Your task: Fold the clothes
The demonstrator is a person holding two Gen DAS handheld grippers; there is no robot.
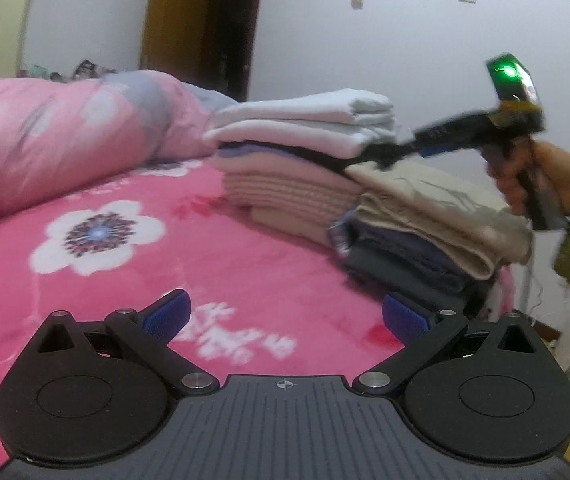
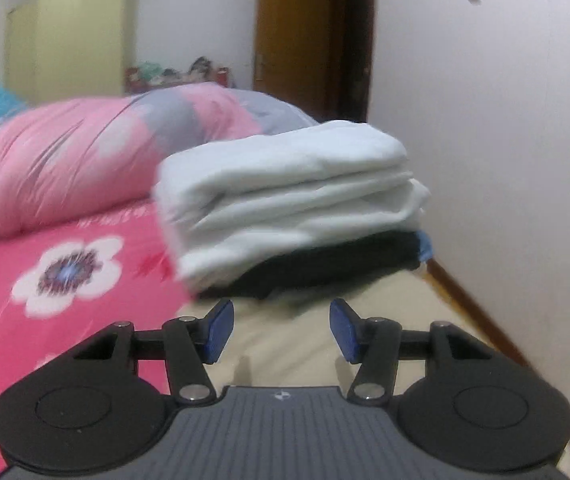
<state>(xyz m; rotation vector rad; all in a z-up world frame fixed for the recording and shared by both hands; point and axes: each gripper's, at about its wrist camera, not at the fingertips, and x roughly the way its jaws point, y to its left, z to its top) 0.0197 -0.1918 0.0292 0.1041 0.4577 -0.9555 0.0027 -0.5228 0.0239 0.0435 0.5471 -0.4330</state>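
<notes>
Jaws on both empty: left gripper (image 1: pixel 285 316) spread wide over the pink bed (image 1: pixel 245 248), right gripper (image 2: pixel 281 330) about half open above the beige folded piece (image 2: pixel 285 344). The folded stack (image 2: pixel 293 200) sits dead ahead of the right, long axis crosswise. Right hand nearer; from the left it lies ahead-right.

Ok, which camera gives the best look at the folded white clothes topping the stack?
The right wrist view: the folded white clothes fill its centre, close up. The left wrist view shows them smaller, farther back atop the stack.
</notes>
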